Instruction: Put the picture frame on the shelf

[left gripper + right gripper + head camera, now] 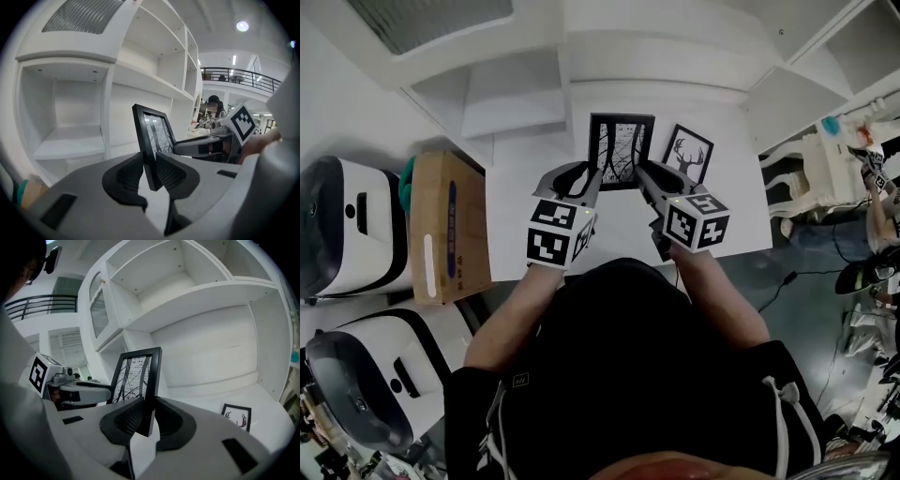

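Note:
A black picture frame (620, 150) with a branch-pattern print hangs in the air in front of the white shelf unit (516, 89), held from both sides. My left gripper (598, 180) is shut on its left edge; in the left gripper view the frame (152, 136) stands upright, clamped between the pads (129, 176). My right gripper (641, 174) is shut on the right edge, and the right gripper view shows the frame (138, 380) pinched between the jaws. A second black frame with a deer print (689, 155) stands on the white table (731, 187) at the right.
A cardboard box (445, 225) stands left of the table, with white machines (342, 234) beyond it. Open shelf compartments (70, 117) lie ahead, and a wide shelf bay (211, 357) shows at the right. Another person is working at a white bench (853, 159) on the far right.

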Demonstrator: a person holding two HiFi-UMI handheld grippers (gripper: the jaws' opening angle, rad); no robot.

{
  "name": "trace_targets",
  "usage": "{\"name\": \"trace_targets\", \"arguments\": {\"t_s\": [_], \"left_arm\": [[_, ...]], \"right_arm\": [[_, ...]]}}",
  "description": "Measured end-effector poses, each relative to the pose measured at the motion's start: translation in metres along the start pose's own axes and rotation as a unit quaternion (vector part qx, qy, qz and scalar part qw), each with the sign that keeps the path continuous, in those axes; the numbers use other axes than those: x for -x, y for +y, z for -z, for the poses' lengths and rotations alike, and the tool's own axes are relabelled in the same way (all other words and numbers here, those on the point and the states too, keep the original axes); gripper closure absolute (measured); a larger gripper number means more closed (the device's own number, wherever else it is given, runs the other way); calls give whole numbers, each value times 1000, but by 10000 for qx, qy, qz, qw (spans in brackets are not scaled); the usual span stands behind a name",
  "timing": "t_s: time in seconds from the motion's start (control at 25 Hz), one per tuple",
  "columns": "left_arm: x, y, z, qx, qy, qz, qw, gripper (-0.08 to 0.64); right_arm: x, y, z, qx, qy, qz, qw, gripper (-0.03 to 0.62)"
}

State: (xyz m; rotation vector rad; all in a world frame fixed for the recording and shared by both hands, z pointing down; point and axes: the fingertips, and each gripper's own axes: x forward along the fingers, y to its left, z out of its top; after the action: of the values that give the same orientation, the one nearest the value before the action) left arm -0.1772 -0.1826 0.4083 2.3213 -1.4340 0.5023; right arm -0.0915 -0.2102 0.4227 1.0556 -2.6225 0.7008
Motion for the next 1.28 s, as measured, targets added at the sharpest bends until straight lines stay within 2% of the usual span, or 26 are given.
{"name": "trace_targets", "arguments": {"t_s": [0.12,0.28,0.56,0.84,1.08,1.28], "left_arm": [[-4,-16,-23,-145,-188,-66,9997,472],[-13,-29,-40,-132,-314,-180,9993,472],[-23,-55,-73,-92,-603,-392,9974,472],[-26,-85,-109,-236,-909,-550,9941,472],[-25,-98,-144,-260,-1153,-730,9903,472],[-14,-94,-179,-494,-1401,-818,9855,471]], "right_arm": [[14,-12,-18,-45,-206,-88,9997,508],[25,-28,-35,64,-361,-167,9992,509],[47,-49,-69,404,-610,-319,9968,510],[77,-64,-106,845,-817,-478,9919,509],[94,-68,-144,1081,-1037,-606,9869,509],[99,-60,-181,1316,-1387,-634,9795,509]]}}
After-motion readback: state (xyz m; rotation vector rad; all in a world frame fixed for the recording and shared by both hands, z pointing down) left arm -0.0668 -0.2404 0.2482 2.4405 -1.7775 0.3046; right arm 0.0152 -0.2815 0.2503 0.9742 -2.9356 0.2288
